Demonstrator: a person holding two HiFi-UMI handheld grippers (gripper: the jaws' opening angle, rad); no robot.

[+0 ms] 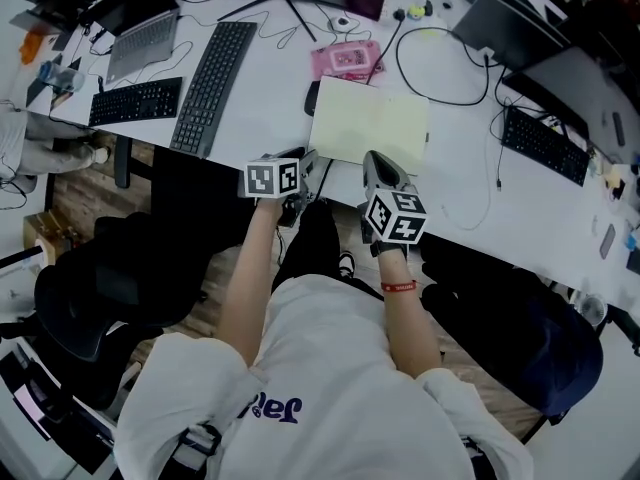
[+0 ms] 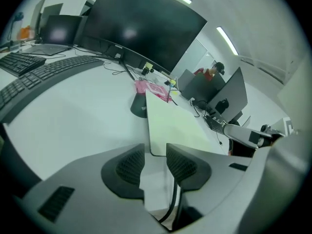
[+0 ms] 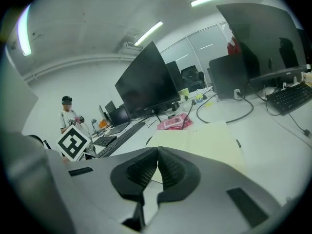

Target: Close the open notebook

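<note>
The open notebook (image 1: 370, 123) lies flat on the white desk (image 1: 460, 188) with its pale yellow pages up. The left gripper view shows the notebook (image 2: 175, 126) just beyond the jaws, near corner foremost. In the right gripper view the notebook (image 3: 209, 140) spreads ahead. My left gripper (image 1: 306, 164) hovers at the desk's front edge by the notebook's near left corner, jaws a little apart, nothing between them (image 2: 156, 152). My right gripper (image 1: 381, 165) sits over the notebook's near edge, its pads pressed together and empty (image 3: 157, 152).
A pink pouch (image 1: 347, 60) and a dark mouse (image 1: 312, 96) lie just behind and left of the notebook. A black keyboard (image 1: 212, 86) and a laptop (image 1: 140, 43) are to the left. A looped cable (image 1: 440, 68) and another keyboard (image 1: 545, 143) are to the right. A person (image 3: 68, 116) stands far off.
</note>
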